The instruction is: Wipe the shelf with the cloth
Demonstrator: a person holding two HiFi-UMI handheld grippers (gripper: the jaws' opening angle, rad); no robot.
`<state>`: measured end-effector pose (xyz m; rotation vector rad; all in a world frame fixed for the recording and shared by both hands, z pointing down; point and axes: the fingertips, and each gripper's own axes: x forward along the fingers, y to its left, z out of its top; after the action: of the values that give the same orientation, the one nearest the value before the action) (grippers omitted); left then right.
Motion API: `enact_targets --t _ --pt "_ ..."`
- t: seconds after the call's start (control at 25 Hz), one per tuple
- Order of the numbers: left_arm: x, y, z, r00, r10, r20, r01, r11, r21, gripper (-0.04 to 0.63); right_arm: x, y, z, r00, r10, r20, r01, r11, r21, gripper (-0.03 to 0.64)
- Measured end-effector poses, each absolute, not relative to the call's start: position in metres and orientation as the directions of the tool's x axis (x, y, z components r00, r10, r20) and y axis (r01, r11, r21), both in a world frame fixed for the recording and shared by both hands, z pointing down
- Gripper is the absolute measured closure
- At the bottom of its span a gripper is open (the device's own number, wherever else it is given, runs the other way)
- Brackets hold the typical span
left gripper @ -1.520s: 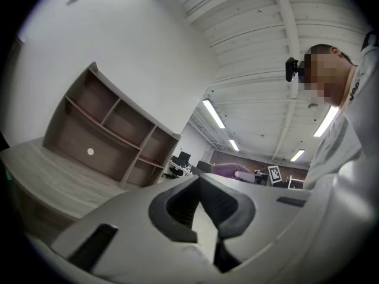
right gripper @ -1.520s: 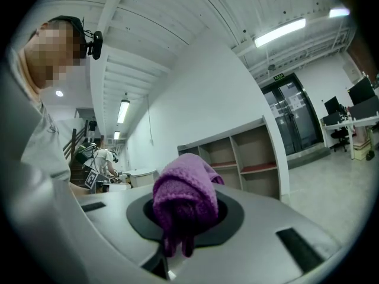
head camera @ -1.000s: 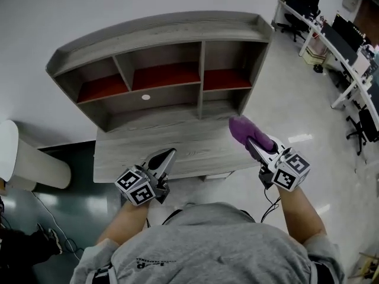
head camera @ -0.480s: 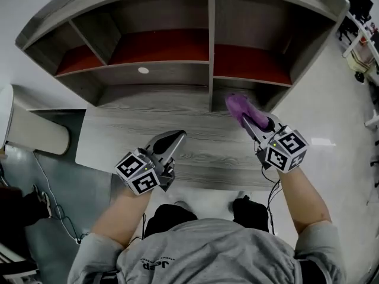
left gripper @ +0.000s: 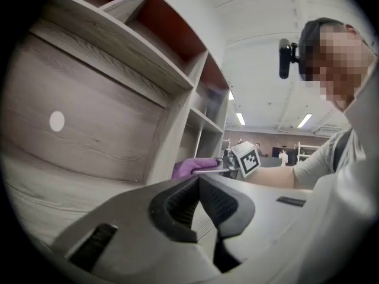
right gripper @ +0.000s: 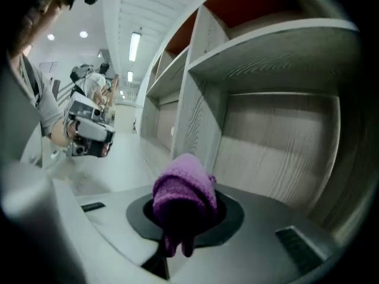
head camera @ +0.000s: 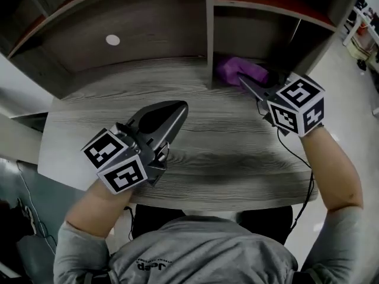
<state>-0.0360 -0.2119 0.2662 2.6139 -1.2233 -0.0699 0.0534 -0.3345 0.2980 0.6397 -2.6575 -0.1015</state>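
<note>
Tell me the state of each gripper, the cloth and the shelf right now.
Purple fuzzy cloth: bunched, clamped at the lower right compartment's mouth.
Right gripper: shut on the cloth.
Left gripper: jaws together, holding nothing.
Grey wood-grain shelf unit: open-fronted compartments.

The head view looks steeply down from above the person's shoulders, close over the table (head camera: 237, 158), the lower bays of the shelf (head camera: 148, 22) and both claws. The left gripper view sits low behind the left claw (left gripper: 199, 181) and faces across the shelf front toward the right claw (left gripper: 220, 168) and its cloth (left gripper: 192, 167). The right gripper view, close behind that cloth, faces the right-hand bay and catches the left claw at its left edge.
</note>
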Motion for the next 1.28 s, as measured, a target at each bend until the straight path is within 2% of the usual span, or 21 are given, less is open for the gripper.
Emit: enact_targets --t 0.24,0.44,0.56,0.8,1.08,1.28 --pt "-0.053 -0.21 0.286 0.663 -0.745 0.074 -0.735 -0.629 0.252 0.586 0.03 -0.38 0.318 -0.706 -0.576 0.411 -0.462 0.815 0.349 0.54" --pt "-0.065 -0.211 0.298 0.659 -0.748 0.078 -0.738 -0.622 0.26 0.586 0.011 -0.433 0.348 -0.59 -0.637 0.496 -0.406 0.765 0.5 0.54" --pt "-0.067 -0.213 0.302 0.657 -0.751 0.062 -0.731 -0.615 0.296 0.585 0.005 -0.45 0.368 -0.571 -0.612 0.548 -0.342 0.784 0.518 0.538" --pt "-0.066 -0.213 0.308 0.669 -0.738 0.082 -0.731 -0.635 0.247 0.584 -0.003 -0.451 0.377 -0.604 -0.539 0.587 -0.286 0.834 0.472 0.537" --pt "-0.064 -0.21 0.31 0.687 -0.722 0.08 -0.717 -0.656 0.234 0.584 0.037 -0.406 0.314 -0.662 -0.578 0.477 -0.405 0.811 0.421 0.538" --pt "-0.056 -0.203 0.309 0.713 -0.695 0.087 -0.695 -0.686 0.217 0.584 0.046 -0.335 0.221 -0.711 -0.62 0.331 -0.52 0.781 0.346 0.539"
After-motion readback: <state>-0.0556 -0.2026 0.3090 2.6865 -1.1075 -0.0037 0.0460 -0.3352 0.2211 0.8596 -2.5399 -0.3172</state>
